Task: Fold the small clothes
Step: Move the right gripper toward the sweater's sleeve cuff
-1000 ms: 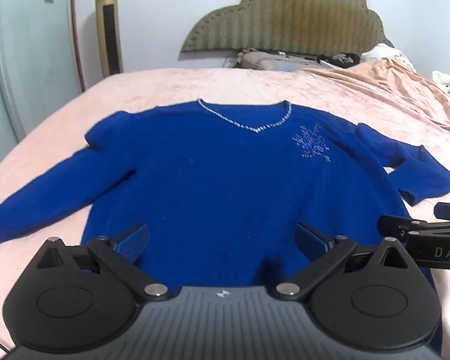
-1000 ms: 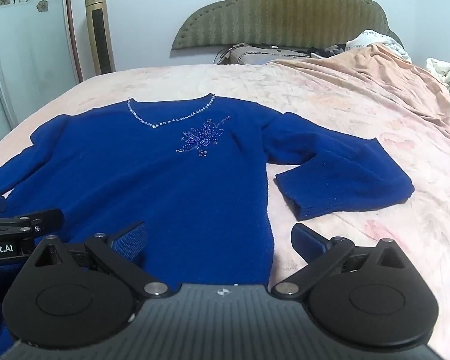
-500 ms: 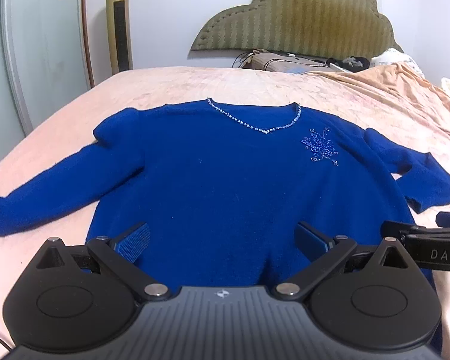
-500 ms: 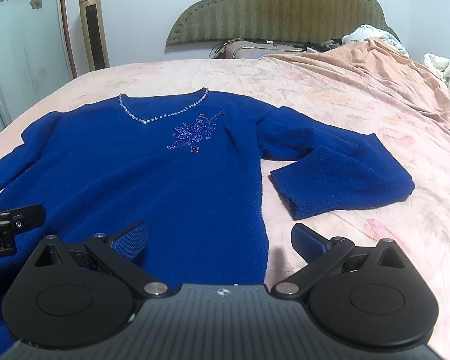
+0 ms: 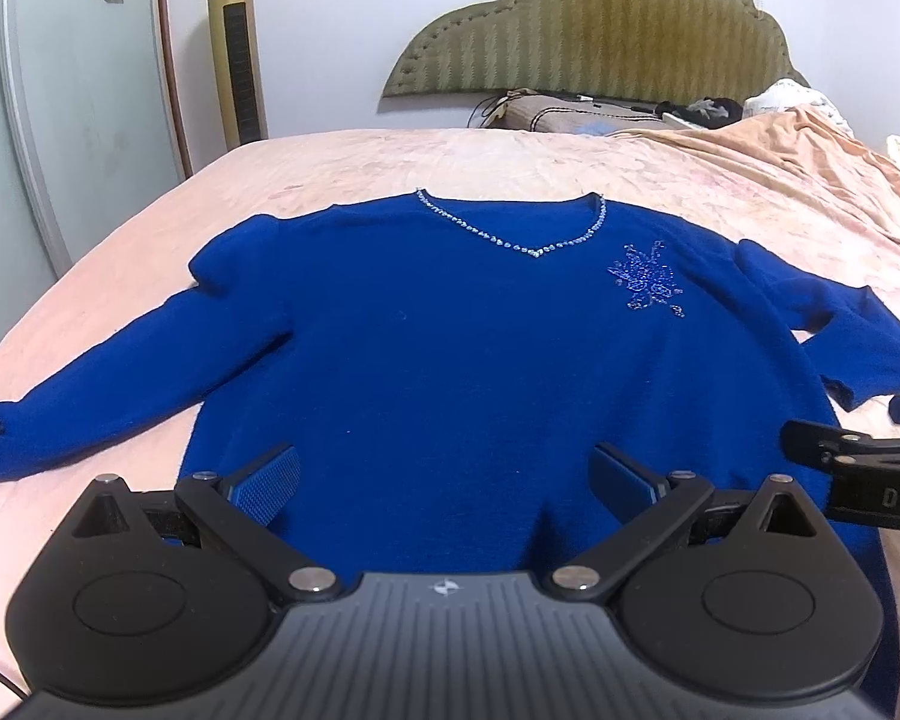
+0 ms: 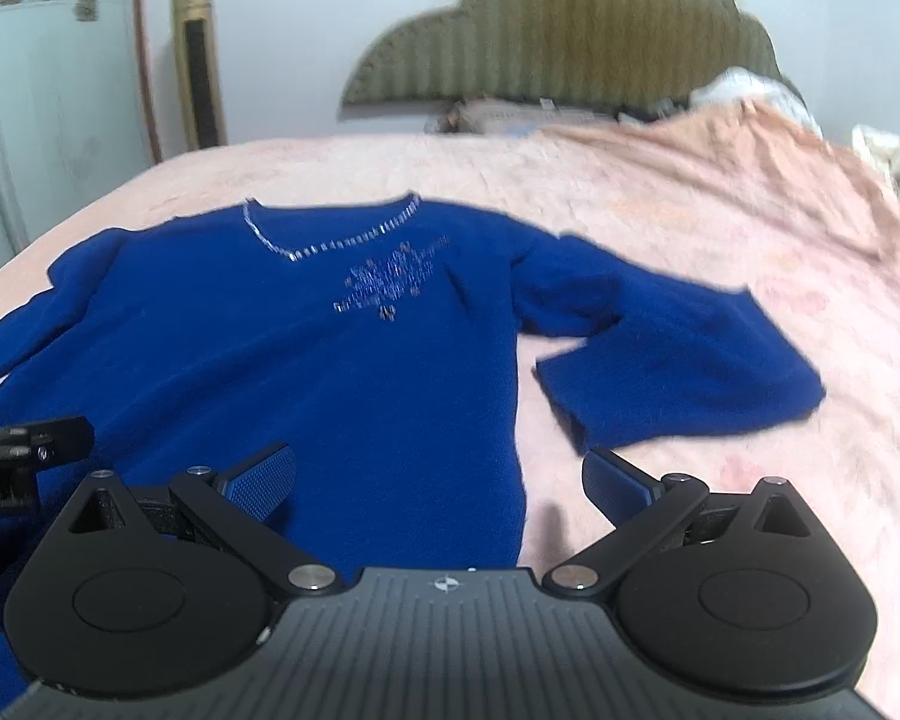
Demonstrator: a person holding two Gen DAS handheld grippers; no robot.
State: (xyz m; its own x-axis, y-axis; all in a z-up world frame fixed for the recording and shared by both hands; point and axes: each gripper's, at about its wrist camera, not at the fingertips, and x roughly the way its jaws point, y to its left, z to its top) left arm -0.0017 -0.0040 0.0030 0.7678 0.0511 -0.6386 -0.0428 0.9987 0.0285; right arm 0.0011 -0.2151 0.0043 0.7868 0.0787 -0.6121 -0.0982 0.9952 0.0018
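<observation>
A blue sweater (image 6: 306, 372) lies flat, front up, on a pink bedspread (image 6: 720, 228), its beaded V-neck pointing toward the padded headboard (image 6: 570, 36). A sparkly flower motif (image 6: 390, 285) sits just below the neckline. The sweater's sleeve (image 6: 678, 360) on the picture's right bends back toward the body, cuff resting on the bedspread. The right gripper (image 6: 438, 480) hovers over the sweater's hem, fingers spread wide with nothing between them, one over knit, the other over bedspread. Part of the left gripper (image 6: 24, 450) pokes in beside the sweater's near edge. The picture is motion-blurred.
</observation>
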